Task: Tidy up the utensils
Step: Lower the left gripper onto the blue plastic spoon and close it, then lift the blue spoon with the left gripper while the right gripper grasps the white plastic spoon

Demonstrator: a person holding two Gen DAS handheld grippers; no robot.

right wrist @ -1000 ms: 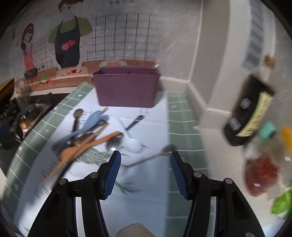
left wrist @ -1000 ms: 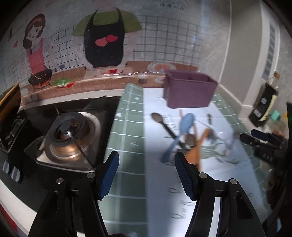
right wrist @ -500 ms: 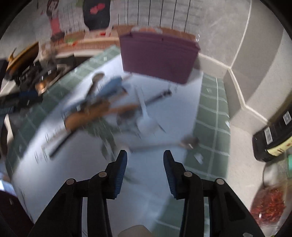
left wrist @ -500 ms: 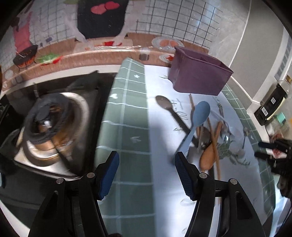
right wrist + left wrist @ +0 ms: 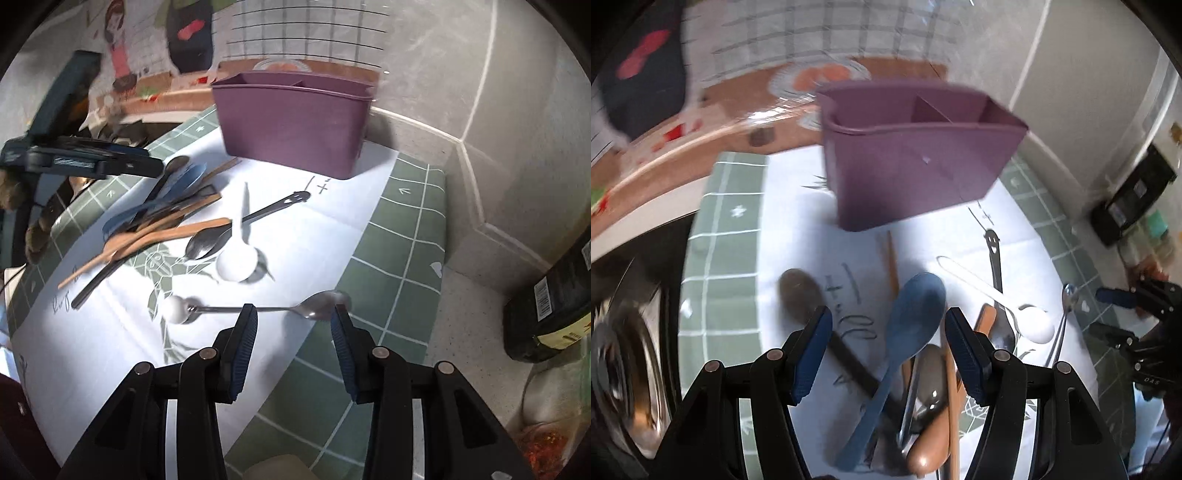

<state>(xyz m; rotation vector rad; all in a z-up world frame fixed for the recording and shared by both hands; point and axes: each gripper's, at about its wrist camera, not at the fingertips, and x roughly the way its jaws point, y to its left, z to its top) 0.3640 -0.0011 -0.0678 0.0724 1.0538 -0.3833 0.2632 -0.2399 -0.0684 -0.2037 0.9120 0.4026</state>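
The left gripper [image 5: 888,332] has its jaws spread, gripping nothing, over the utensil pile; the blue spoon [image 5: 912,332] lies between them in the picture, its handle running down over a dark spoon [image 5: 801,291]. Just right of it lie wooden spoons [image 5: 934,439], chopsticks [image 5: 891,258], a black-handled spoon [image 5: 995,266] and a white spoon [image 5: 1036,326], crossed and overlapping on the mat [image 5: 720,236].

The right gripper [image 5: 291,325] has just narrowed its jaws, and they stand half spread with nothing pinched. Just beyond the tips lies a steel spoon [image 5: 321,304], bowl by the right tip, handle ending in a white knob [image 5: 175,308]; whether a pad touches the bowl is hard to tell.

Behind the pile stands the purple caddy [image 5: 295,125] at the mat's far edge, its partitioned compartments looking empty as far as the view reaches inside. A stove burner [image 5: 624,369] sits left of the mat, a dark bottle [image 5: 554,306] right of it on the table [image 5: 469,332].
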